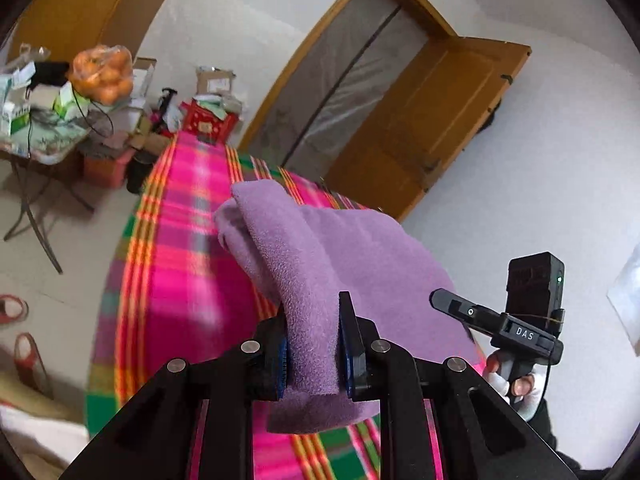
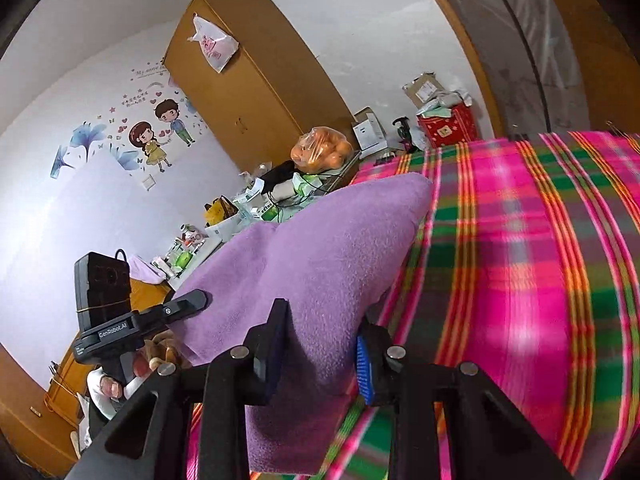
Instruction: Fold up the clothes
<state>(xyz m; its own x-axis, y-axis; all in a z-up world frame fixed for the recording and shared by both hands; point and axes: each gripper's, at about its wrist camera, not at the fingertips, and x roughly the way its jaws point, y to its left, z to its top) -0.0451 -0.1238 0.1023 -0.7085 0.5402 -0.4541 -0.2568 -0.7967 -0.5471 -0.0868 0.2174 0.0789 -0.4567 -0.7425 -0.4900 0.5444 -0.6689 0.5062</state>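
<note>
Left gripper point(image 1: 313, 344) fingers clamped on a fold of the purple cloth point(image 1: 320, 248), lower centre of the left wrist frame; blue pads press the fabric from both sides. Cloth runs up from the jaws toward mid-frame, draped and lifted above the plaid bedspread point(image 1: 180, 272), with a loose end hanging below the jaws. Right gripper point(image 2: 320, 354) likewise pinched shut on the same purple cloth point(image 2: 320, 248), lower centre of the right wrist frame; fabric bunches between the black finger and blue pad and rises to a rounded corner at mid-frame. Plaid bedspread point(image 2: 520, 260) fills the right half of that frame, blurred.

Each view shows the other gripper at its edge: right one at lower right of the left frame, held by a hand point(image 1: 516, 384); left one at lower left of the right frame, held by a hand point(image 2: 116, 388).

Farther out: wooden door point(image 1: 432, 120) upper right of left frame, bag of oranges point(image 1: 102, 74) on a cluttered table upper left. Wardrobe point(image 2: 256, 80) upper centre of right frame, cartoon wall stickers point(image 2: 156, 136) to its left.
</note>
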